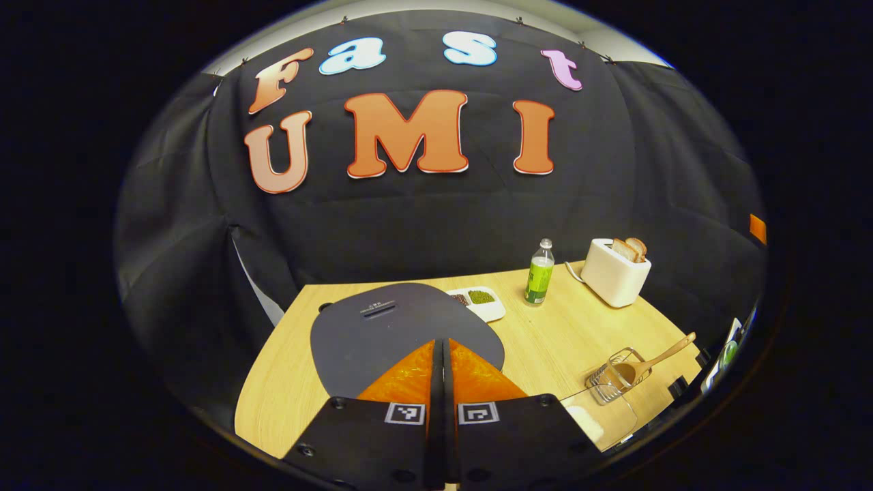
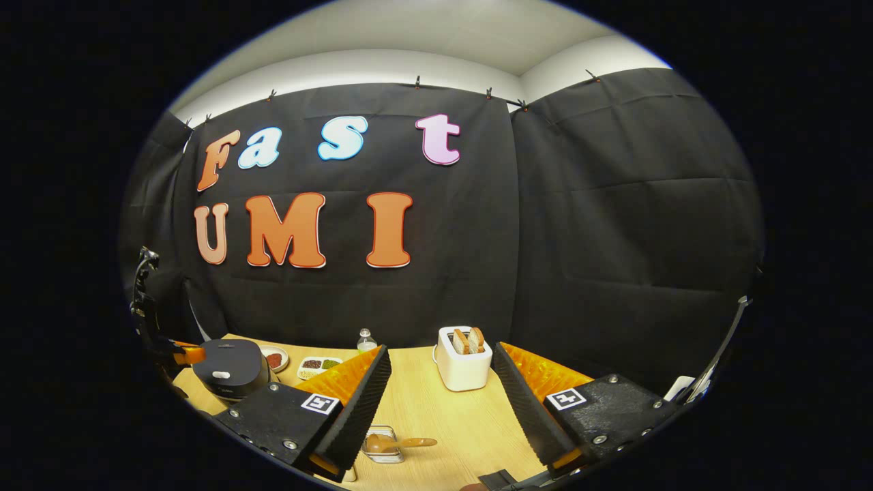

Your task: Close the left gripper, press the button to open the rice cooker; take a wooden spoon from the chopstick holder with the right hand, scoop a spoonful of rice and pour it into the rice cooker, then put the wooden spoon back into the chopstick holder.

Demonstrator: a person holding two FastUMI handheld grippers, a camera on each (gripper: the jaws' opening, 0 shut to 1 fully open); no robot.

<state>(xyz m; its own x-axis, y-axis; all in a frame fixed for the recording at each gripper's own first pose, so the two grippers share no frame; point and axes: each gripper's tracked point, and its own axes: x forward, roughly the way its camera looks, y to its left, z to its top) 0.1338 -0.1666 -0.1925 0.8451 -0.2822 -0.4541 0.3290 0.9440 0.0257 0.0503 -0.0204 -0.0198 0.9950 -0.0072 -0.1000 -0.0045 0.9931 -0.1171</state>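
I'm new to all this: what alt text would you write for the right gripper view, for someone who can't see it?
The right gripper, jaws wide apart, hangs above a wooden table; a wooden spoon lies in a chopstick holder below. Behind stand a white toaster holding bread, and at left a closed dark rice cooker with the left gripper at its edge.

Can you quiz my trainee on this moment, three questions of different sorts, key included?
1. True or false: the left gripper has its fingers closed together above the rice cooker, whose lid is down.
2. Where is the wooden spoon? A) in the right gripper B) in the chopstick holder C) inside the cooker
3. Fill in: the toaster holds two slices of ____.

Key: 1 true; 2 B; 3 bread.
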